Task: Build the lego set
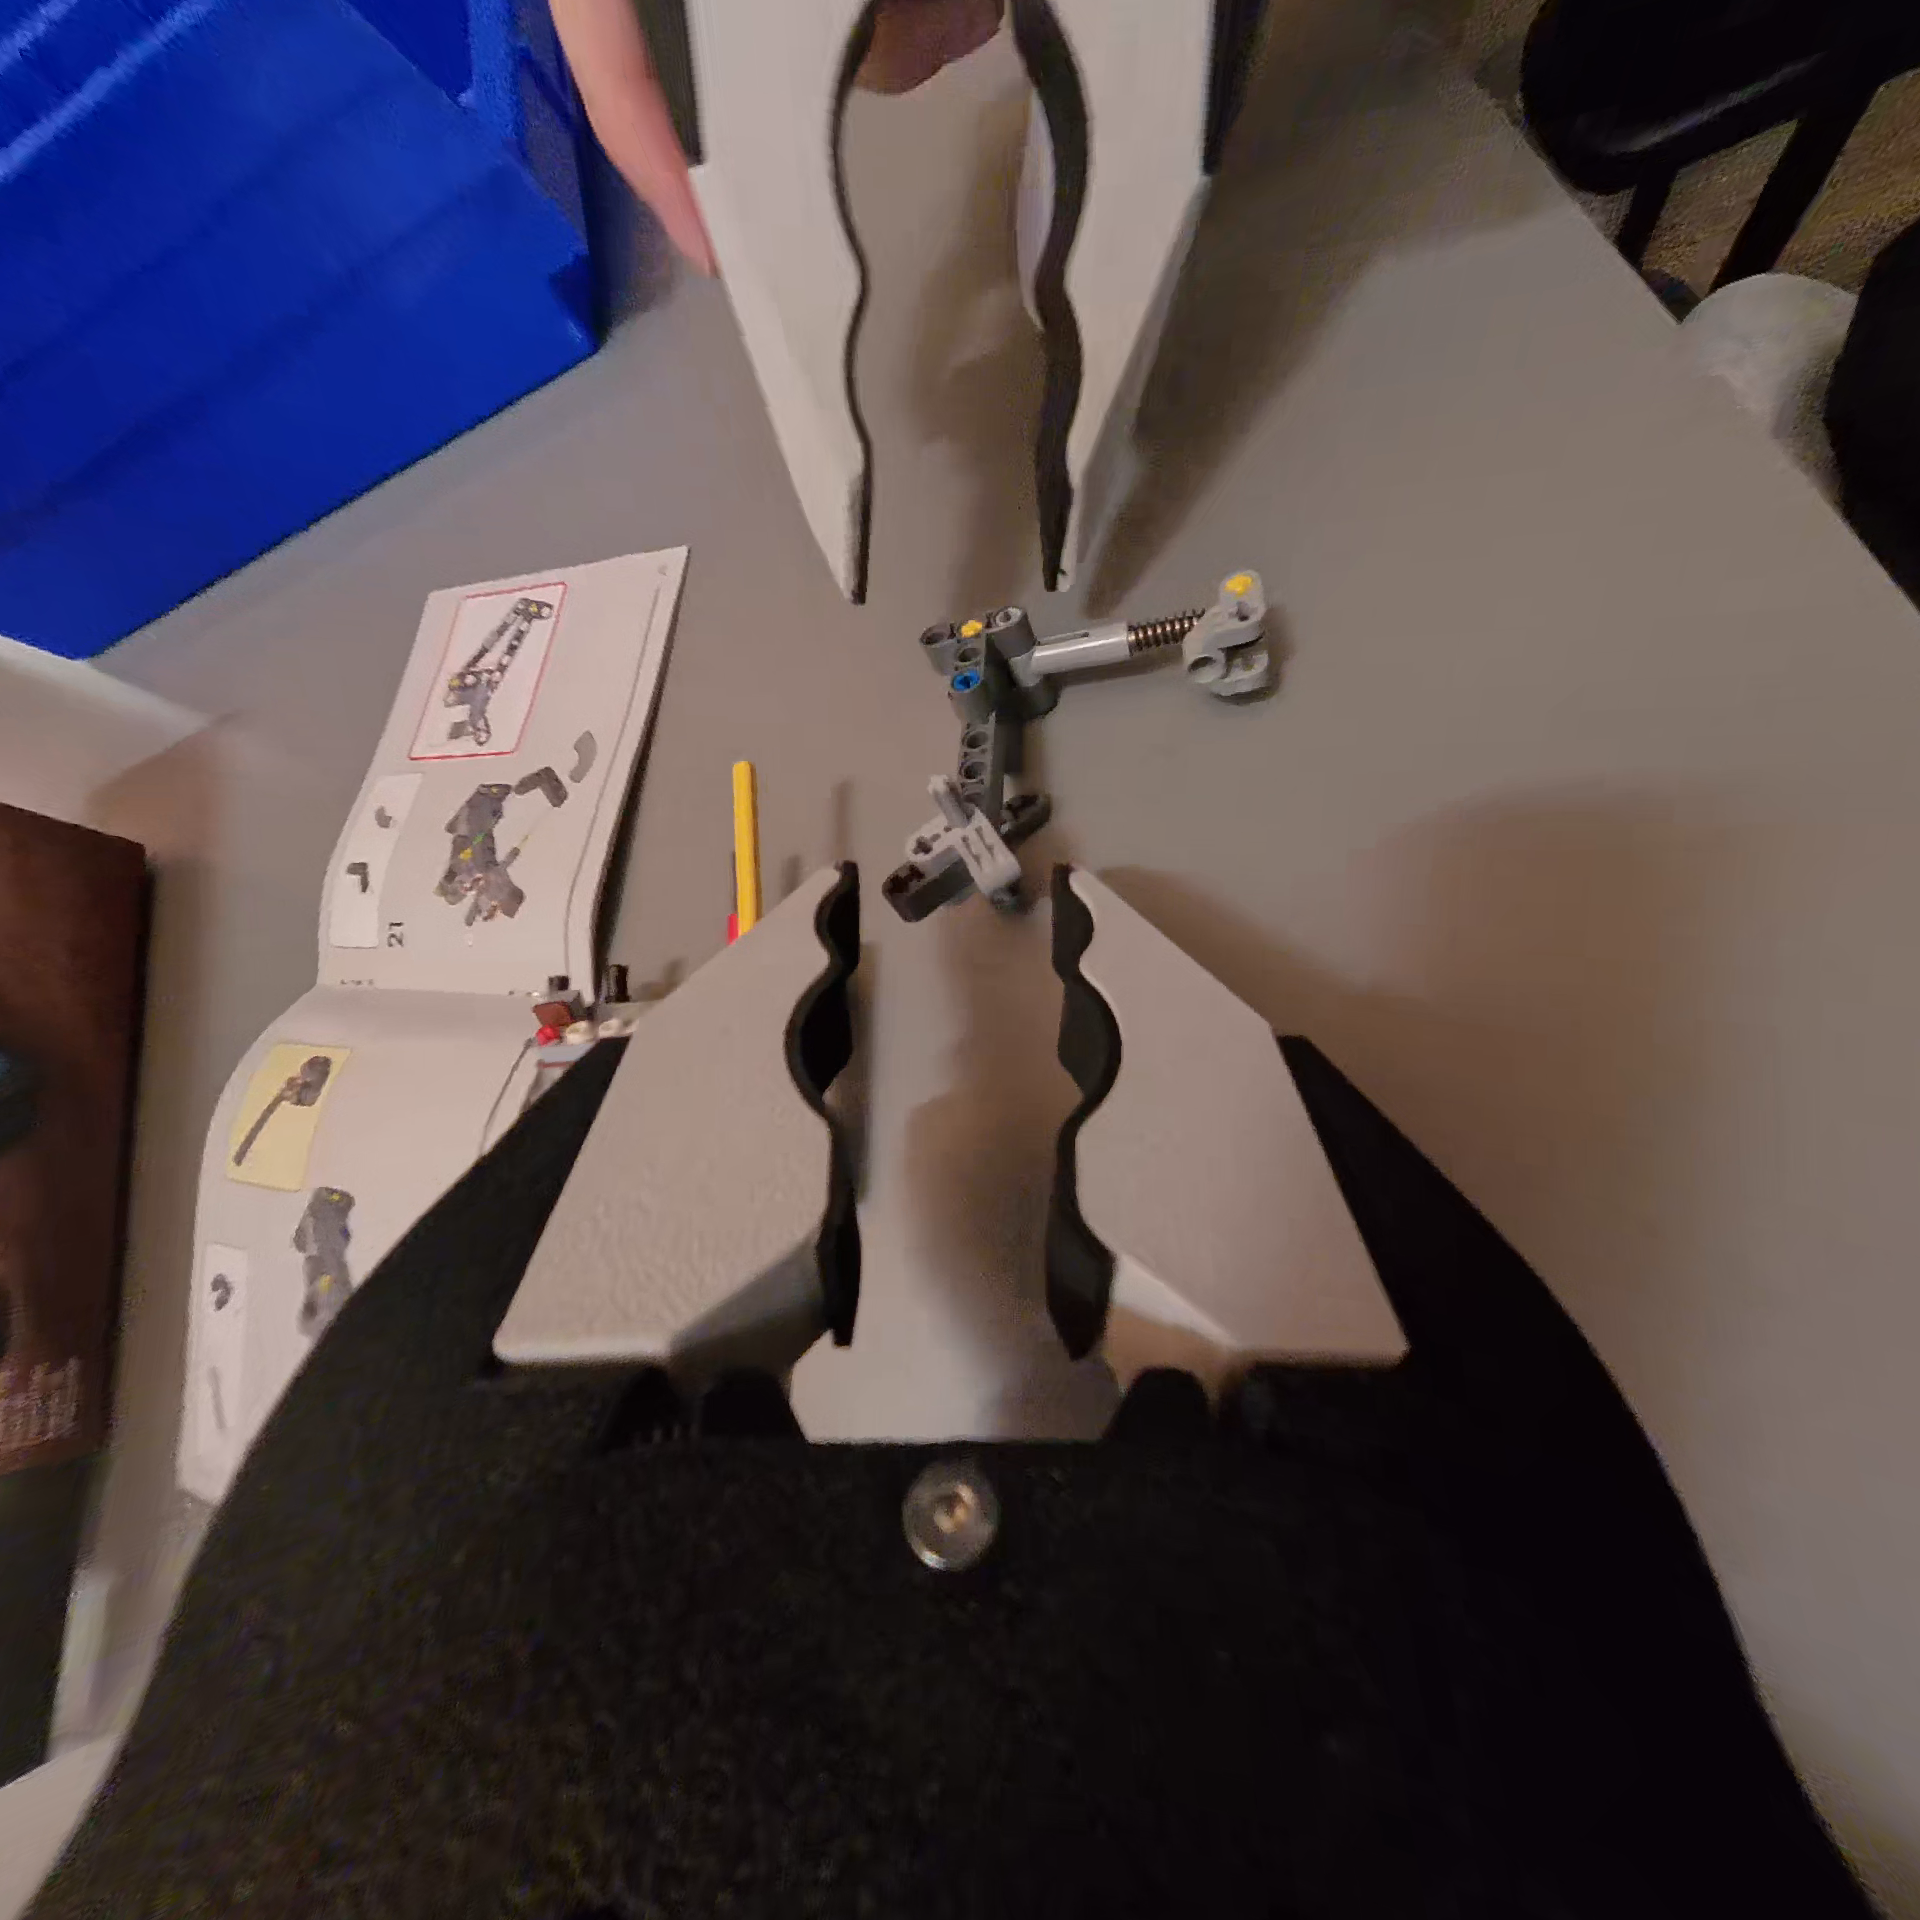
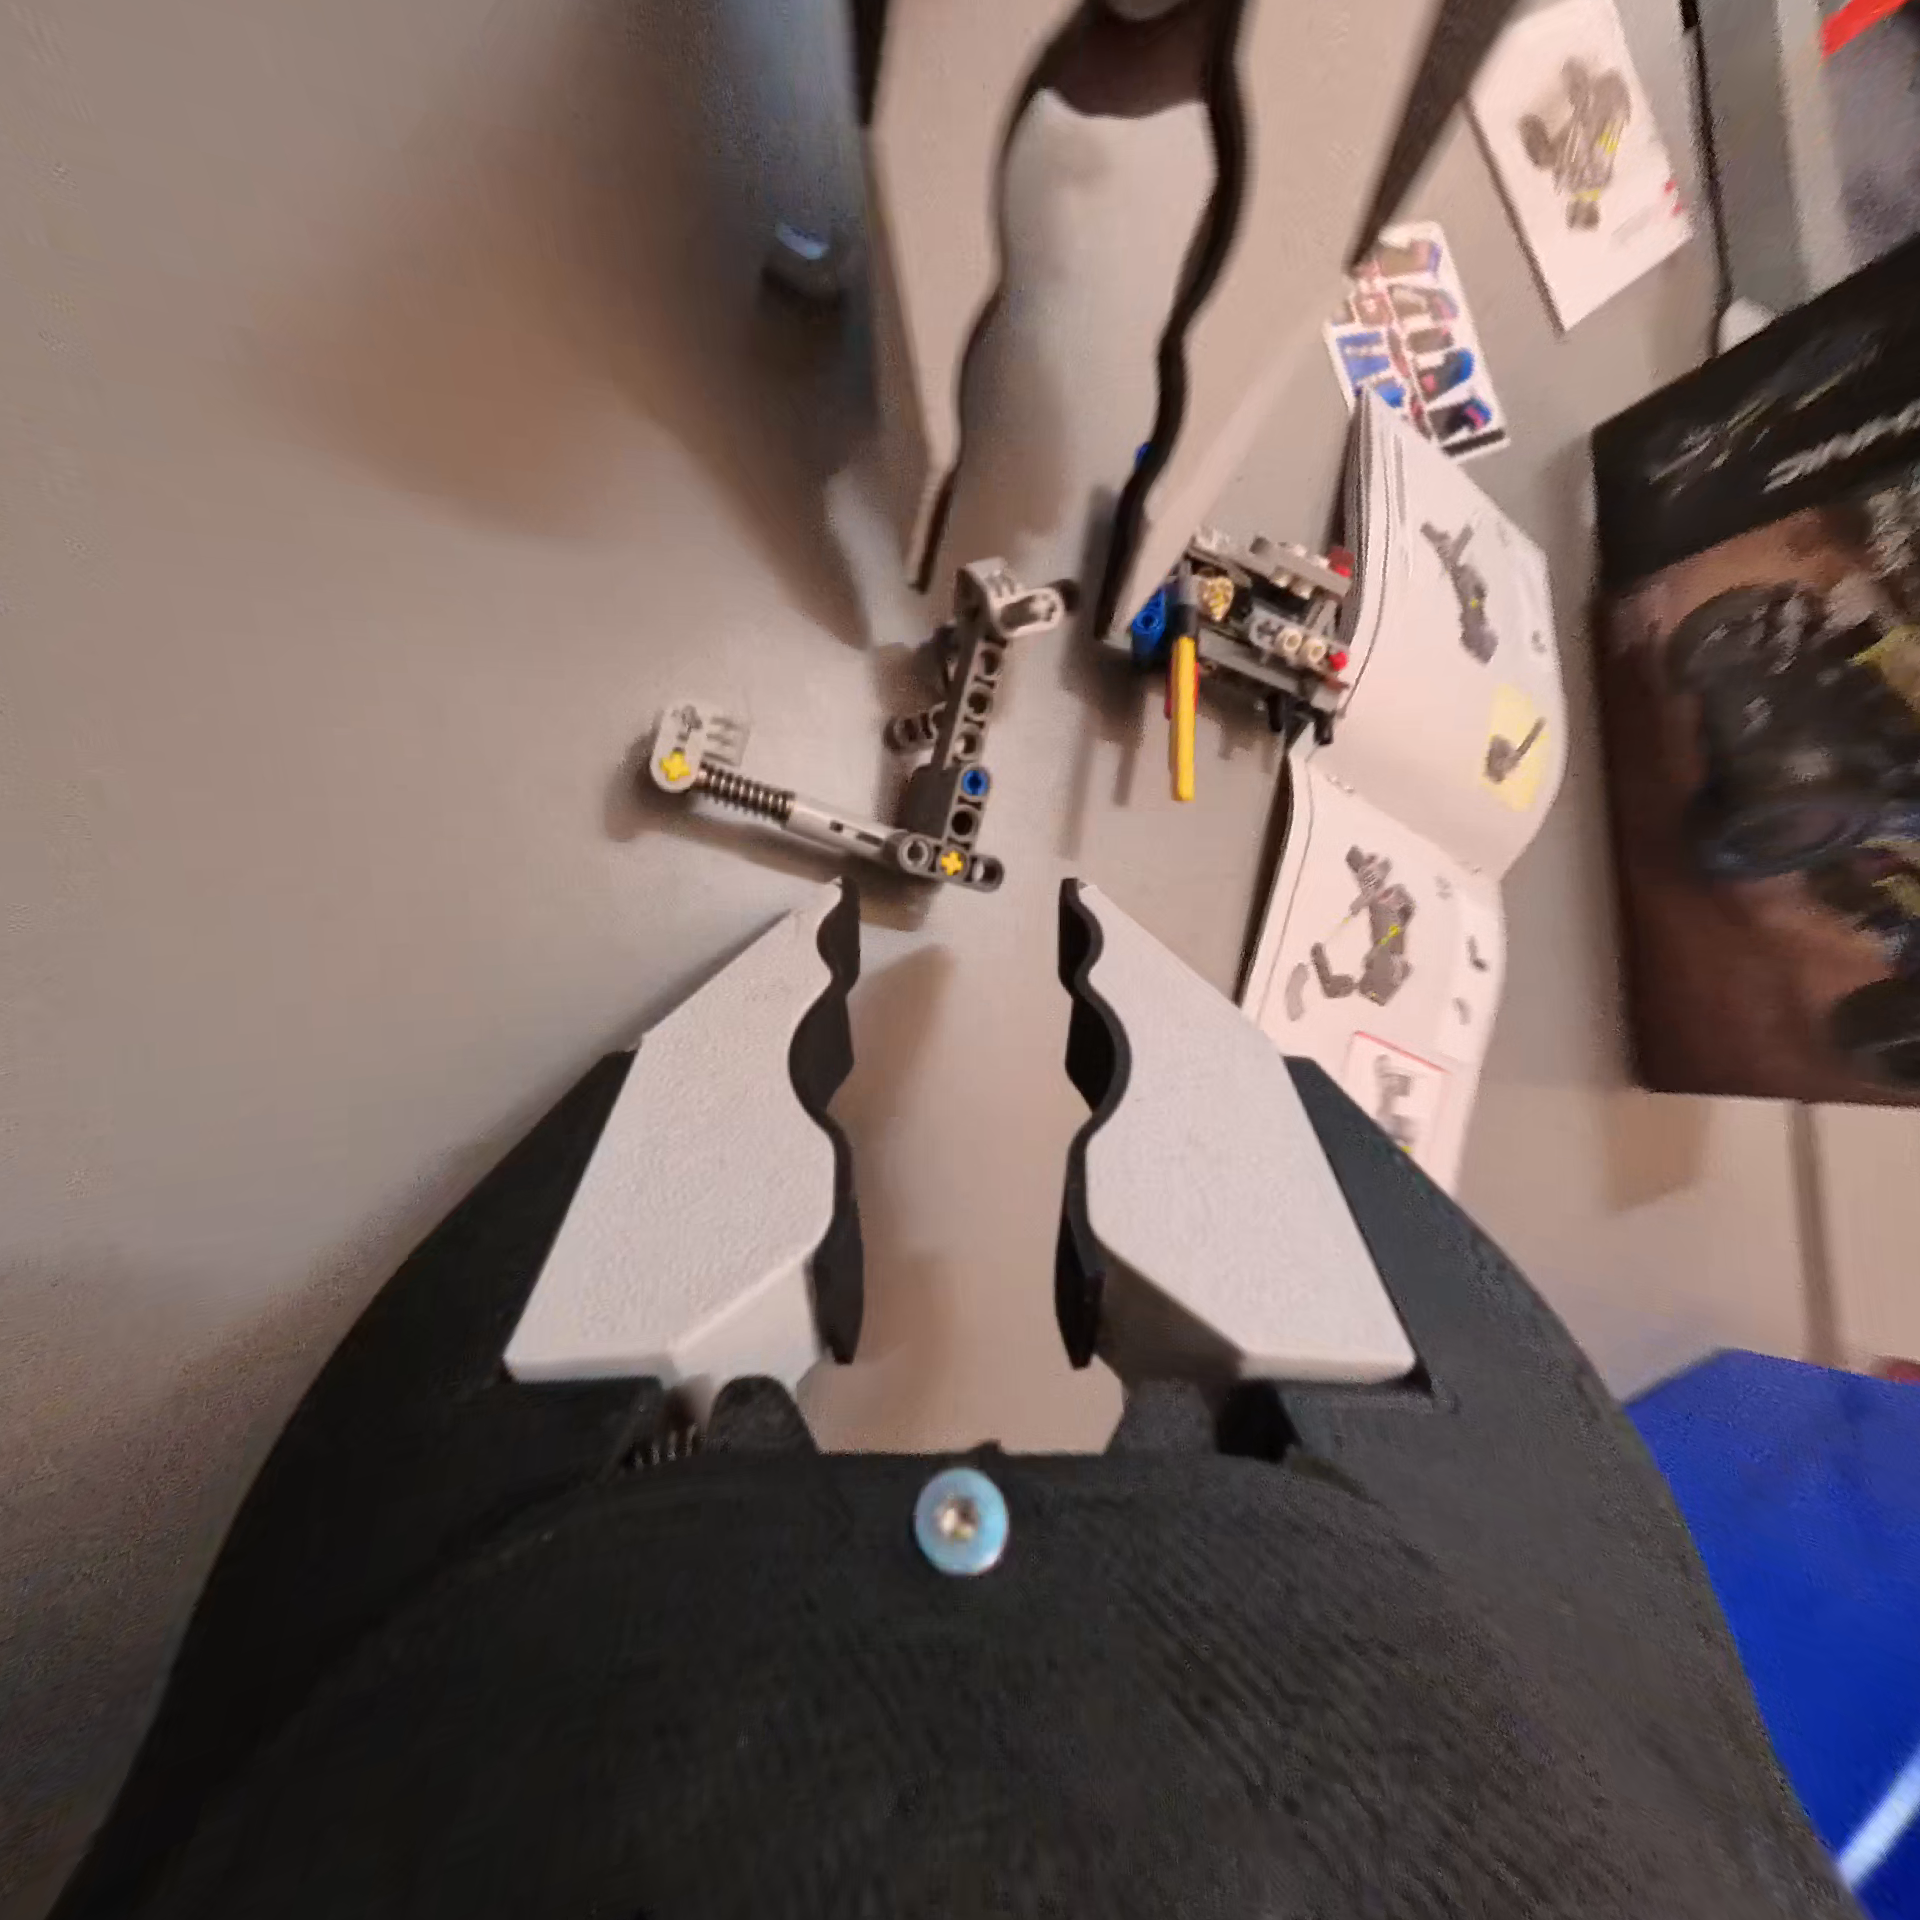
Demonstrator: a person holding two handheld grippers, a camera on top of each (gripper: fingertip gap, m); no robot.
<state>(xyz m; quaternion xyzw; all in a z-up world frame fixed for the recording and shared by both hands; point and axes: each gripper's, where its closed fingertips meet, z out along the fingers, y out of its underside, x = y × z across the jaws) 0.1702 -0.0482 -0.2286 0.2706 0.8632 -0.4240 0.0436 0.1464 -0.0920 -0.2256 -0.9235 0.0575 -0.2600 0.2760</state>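
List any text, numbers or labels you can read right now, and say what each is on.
I don't quote writing, so here is where it stands:
Instruction booklet: a printed step number beside the diagrams.
Dark box: lettering, too blurred to read.
Sticker sheet: markings, too small and blurred to read.
Loose leaflet: small print, too blurred to read.
Lego assembly: no writing visible.
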